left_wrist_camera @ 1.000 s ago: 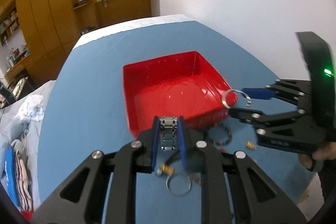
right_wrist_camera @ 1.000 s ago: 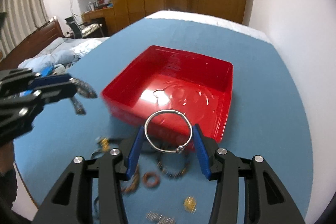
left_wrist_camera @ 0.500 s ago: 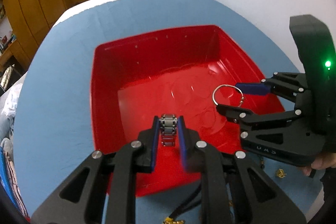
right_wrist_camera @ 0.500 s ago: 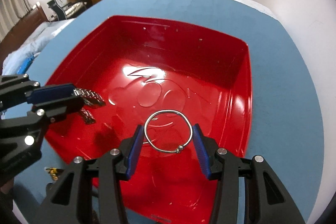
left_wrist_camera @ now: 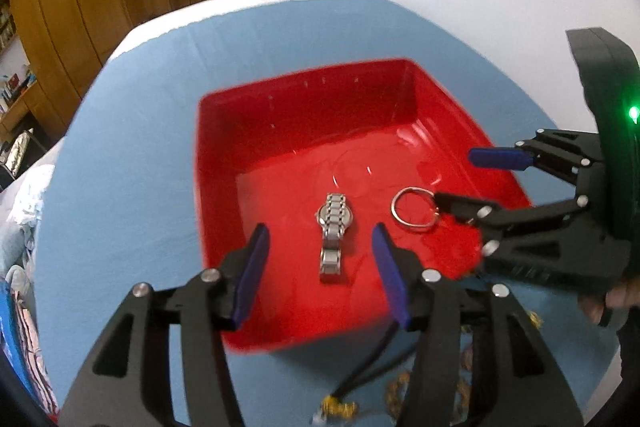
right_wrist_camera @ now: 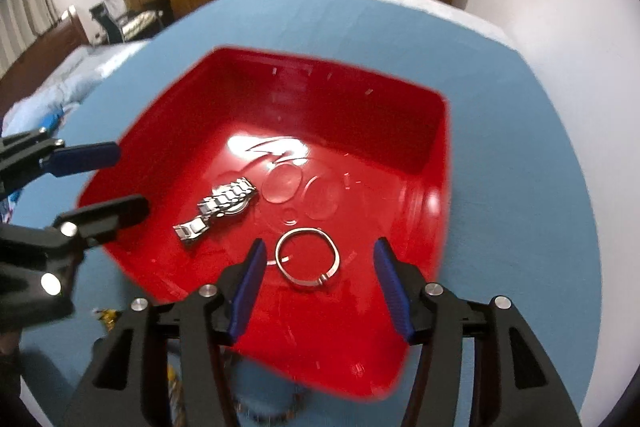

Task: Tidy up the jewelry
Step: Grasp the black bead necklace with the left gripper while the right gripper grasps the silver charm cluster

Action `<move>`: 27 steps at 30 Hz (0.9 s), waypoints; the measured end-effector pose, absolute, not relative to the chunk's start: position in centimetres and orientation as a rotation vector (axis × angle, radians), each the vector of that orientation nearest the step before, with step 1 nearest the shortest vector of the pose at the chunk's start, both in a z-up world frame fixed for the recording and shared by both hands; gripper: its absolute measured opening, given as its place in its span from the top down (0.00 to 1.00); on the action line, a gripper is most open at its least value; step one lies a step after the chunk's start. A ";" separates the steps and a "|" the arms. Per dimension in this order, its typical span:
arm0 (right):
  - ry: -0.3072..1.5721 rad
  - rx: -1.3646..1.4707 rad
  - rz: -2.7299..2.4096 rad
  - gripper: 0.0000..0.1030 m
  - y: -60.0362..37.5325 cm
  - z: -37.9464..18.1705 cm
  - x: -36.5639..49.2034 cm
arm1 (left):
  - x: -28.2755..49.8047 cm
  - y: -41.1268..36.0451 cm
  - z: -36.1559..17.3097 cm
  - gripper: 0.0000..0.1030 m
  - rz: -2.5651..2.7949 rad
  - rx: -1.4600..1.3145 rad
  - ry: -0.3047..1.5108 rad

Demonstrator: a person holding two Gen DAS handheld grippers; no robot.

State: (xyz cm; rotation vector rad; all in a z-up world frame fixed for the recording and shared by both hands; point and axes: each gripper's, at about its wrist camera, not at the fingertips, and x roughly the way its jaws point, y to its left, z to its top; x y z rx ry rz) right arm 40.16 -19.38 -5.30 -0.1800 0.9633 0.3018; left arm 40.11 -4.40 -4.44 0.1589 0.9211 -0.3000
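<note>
While both grippers' jaws are opening, empty, over the red tray (left_wrist_camera: 224, 131), lift straight clear of the watch (left_wrist_camera: 334, 223) and bangle (right_wrist_camera: 307, 258), seemingly lying flat inside.

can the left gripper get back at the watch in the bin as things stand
Probably yes. The watch lies flat on the bin floor, right between the left gripper's opening jaws, with nothing over it. The bangle and right gripper sit off to one side.
</note>
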 end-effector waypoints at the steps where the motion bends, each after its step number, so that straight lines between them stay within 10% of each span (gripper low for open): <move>1: 0.953 -0.175 0.299 0.46 -19.8 -4.8 39.7 | 39.4 -4.1 -3.8 0.42 -0.298 0.160 0.909; 12: 0.833 -0.067 0.337 0.24 -24.1 -1.5 23.5 | 23.2 -0.5 -0.6 0.17 -0.316 0.161 0.825; 27: 0.968 0.075 0.319 0.23 -25.5 -10.1 14.2 | 11.8 -1.7 -11.2 0.12 -0.386 0.140 1.010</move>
